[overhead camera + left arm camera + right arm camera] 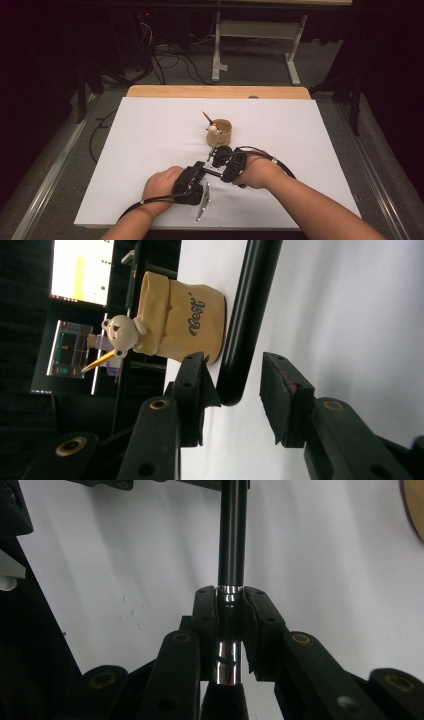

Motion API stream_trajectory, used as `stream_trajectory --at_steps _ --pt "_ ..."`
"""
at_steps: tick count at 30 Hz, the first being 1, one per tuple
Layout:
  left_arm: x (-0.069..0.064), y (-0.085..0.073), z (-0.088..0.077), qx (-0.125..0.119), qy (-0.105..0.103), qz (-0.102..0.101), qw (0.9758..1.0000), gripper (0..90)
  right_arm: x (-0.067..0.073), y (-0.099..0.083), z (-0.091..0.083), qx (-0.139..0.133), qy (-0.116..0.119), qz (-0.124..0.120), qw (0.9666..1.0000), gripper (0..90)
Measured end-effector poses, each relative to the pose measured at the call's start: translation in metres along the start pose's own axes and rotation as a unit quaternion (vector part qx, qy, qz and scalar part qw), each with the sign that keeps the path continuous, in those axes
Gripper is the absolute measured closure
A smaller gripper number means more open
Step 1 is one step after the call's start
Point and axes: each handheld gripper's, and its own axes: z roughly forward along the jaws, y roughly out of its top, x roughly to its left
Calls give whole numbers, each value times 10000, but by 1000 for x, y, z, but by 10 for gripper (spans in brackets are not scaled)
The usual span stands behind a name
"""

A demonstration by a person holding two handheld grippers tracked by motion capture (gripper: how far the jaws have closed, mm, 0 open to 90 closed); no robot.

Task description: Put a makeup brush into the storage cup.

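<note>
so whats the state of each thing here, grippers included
black glossy rod: held above the white table sheet, one end clamped
right gripper: jaws shut on the rod
left gripper: jaws open around the rod's free end, pads not pressing
tan sack-shaped ceramic holder marked "Best": upright on the sheet, untouched
cream bird-head pick with yellow beak: propped at the holder's rim

Both forearms are bare, without sleeves; each hand carries a black tool (200, 170) with two black jaws on arms fitted with brass-coloured pivot bushings, a black trailing cable, and a grey three-cornered plate (202, 202) on the left unit.
</note>
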Motion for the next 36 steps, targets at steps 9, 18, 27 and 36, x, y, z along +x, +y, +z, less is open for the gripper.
stream_trajectory --at_steps 9,18,27,36 --pt "0 0 0 32 -77 142 9999 675 0 3 0 173 8 -44 9998 791" --pt "0 1 -1 16 -64 198 9998 720 0 5 2 183 12 -36 9998 791" --pt "-1 2 -2 8 -34 257 9997 746 -1 5 0 138 1 -37 9999 791" --pt "0 1 -1 36 -40 263 9996 769 0 7 0 116 -13 -30 9999 789"
